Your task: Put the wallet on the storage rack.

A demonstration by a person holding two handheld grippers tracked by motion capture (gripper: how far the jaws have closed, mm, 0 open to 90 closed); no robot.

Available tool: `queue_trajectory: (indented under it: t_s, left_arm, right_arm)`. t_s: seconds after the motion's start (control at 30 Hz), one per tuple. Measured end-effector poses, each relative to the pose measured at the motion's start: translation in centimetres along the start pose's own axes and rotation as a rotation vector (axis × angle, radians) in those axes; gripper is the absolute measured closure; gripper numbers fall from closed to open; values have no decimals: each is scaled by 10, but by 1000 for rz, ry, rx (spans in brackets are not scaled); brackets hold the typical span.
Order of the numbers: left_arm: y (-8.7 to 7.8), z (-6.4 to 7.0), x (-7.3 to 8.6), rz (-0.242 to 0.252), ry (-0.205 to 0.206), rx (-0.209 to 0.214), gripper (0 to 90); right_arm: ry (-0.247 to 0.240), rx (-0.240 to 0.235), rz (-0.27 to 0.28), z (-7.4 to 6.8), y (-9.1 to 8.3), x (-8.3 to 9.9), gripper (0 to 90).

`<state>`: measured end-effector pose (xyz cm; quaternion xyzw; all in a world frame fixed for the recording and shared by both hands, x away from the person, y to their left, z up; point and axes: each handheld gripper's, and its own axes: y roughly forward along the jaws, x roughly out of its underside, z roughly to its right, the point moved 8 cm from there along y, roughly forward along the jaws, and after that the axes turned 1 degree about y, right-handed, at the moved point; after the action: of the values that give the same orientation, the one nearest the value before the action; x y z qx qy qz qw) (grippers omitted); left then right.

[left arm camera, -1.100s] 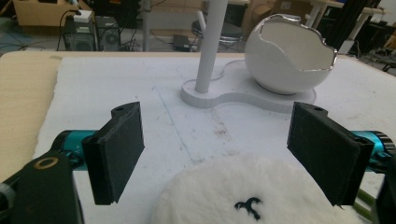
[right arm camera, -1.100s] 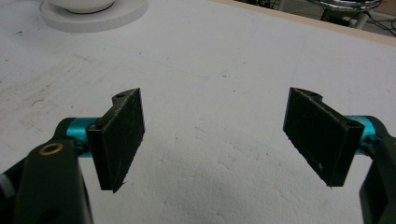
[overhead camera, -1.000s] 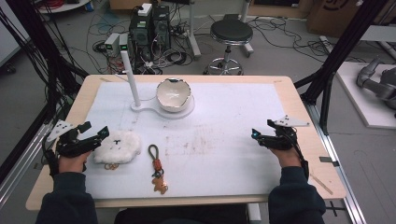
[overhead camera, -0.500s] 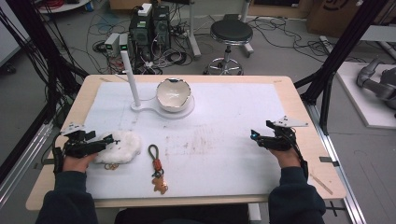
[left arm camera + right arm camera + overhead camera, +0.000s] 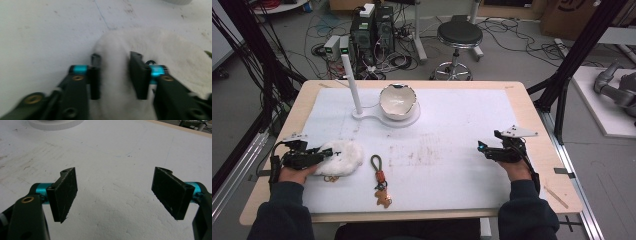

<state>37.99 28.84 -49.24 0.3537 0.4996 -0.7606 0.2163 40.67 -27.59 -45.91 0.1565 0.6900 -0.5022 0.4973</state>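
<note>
Currently, the left gripper (image 5: 115, 75) pinches the white fluffy pompom (image 5: 343, 156), lying just left of the keychain (image 5: 381, 182), for a secure lift. Right gripper (image 5: 115, 192), far right of it, waits released.

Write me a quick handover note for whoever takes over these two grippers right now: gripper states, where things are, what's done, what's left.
Left gripper: jaws closed into the white fluffy pompom, which lies on the white mat at the near left; not yet lifted.
Right gripper: open, holding nothing, low above bare mat at the near right.
Brown-cord keychain with a bear charm lies just right of the pompom, untouched.
White shell-shaped bowl sits on a white stand with an upright post, far centre.
Done: pompom gripped. Left: probably lifting and placing it; where is not evident.
</note>
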Motion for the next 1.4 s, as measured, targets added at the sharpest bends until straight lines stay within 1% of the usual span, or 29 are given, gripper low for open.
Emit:
queue_trajectory:
  t_s: [0.03, 0.1, 0.13, 0.17, 0.23, 0.3, 0.37, 0.4, 0.43, 0.47, 0.5, 0.53, 0.57, 0.63, 0.73, 0.77, 0.8, 0.83, 0.87, 0.9, 1.0, 1.07, 1.13, 1.17, 1.2, 1.27, 1.3, 1.37, 1.4]
  left_arm:
    - [-1, 0, -1, 12, -11, 10, 723]
    - [-5, 0, -6, 49, -22, 16, 747]
    - [-8, 2, -10, 81, -22, 22, 753]
    - [-12, 5, -17, 131, -22, 33, 759]
    - [-20, 11, -28, 215, 3, 47, 763]
    - [-28, 23, -41, 295, 23, 79, 766]
    - [-31, 33, -48, 340, 45, 99, 767]
    - [-31, 33, -48, 340, 45, 99, 767]
    - [-31, 46, -55, 371, 68, 120, 767]
    - [-30, 53, -57, 383, 86, 127, 767]
    - [-30, 53, -57, 383, 86, 127, 768]
    - [-26, 68, -64, 401, 110, 151, 768]
    - [-25, 75, -68, 413, 123, 166, 767]
    - [-22, 90, -75, 432, 146, 192, 767]
    - [-15, 112, -86, 440, 186, 238, 767]
    - [-15, 112, -86, 440, 186, 238, 767]
    - [-9, 124, -92, 439, 215, 249, 767]
    - [-5, 131, -98, 447, 228, 259, 766]
    - [-5, 131, -98, 447, 228, 259, 767]
    - [1, 142, -106, 448, 237, 280, 766]
    - [9, 152, -116, 449, 263, 290, 766]
    - [14, 157, -121, 457, 260, 297, 766]
    - [19, 161, -123, 464, 245, 319, 765]
    - [22, 163, -123, 460, 247, 332, 765]
    - [22, 163, -123, 460, 247, 332, 765]
    - [28, 171, -121, 446, 253, 360, 765]
    - [32, 179, -118, 429, 273, 386, 763]
    - [35, 183, -116, 416, 282, 397, 759]
    - [35, 183, -116, 416, 282, 397, 755]
  right_arm:
    - [-5, -1, -2, -1, 1, 0, 211]
    - [-4, -5, -4, -2, 2, 0, 210]
    - [-1, -10, -3, -3, 2, 0, 211]
    - [2, -16, -4, -4, 3, -1, 211]
    - [4, -31, 0, -6, 5, -2, 211]
    - [9, -45, 4, -10, 7, -4, 211]
    - [11, -68, 10, -16, 10, -8, 211]
    - [11, -68, 10, -16, 10, -8, 211]
    - [19, -119, 27, -28, 14, -14, 210]
    - [17, -129, 32, -31, 16, -17, 210]
    - [17, -129, 32, -31, 16, -17, 210]
    - [7, -172, 45, -45, 21, -22, 210]
    - [6, -194, 46, -52, 24, -24, 210]
    - [-6, -222, 42, -63, 30, -28, 210]
    - [-20, -289, 38, -85, 41, -37, 210]
    - [-26, -312, 36, -93, 45, -39, 210]
    - [-37, -332, 32, -100, 49, -42, 210]
    - [-40, -350, 27, -105, 52, -44, 210]
    - [-40, -350, 27, -105, 52, -44, 210]
    - [-42, -395, 25, -119, 61, -50, 210]
    - [-31, -467, 36, -137, 71, -61, 210]
    - [-25, -514, 54, -149, 76, -68, 211]
    - [-1, -573, 68, -161, 80, -74, 213]
    - [6, -599, 77, -166, 82, -76, 224]
    - [14, -622, 83, -171, 84, -78, 252]
    - [16, -636, 85, -174, 85, -79, 269]
    - [-4, -643, 89, -178, 86, -80, 376]
    - [-22, -646, 87, -178, 85, -80, 541]
    - [-22, -646, 87, -178, 85, -80, 541]
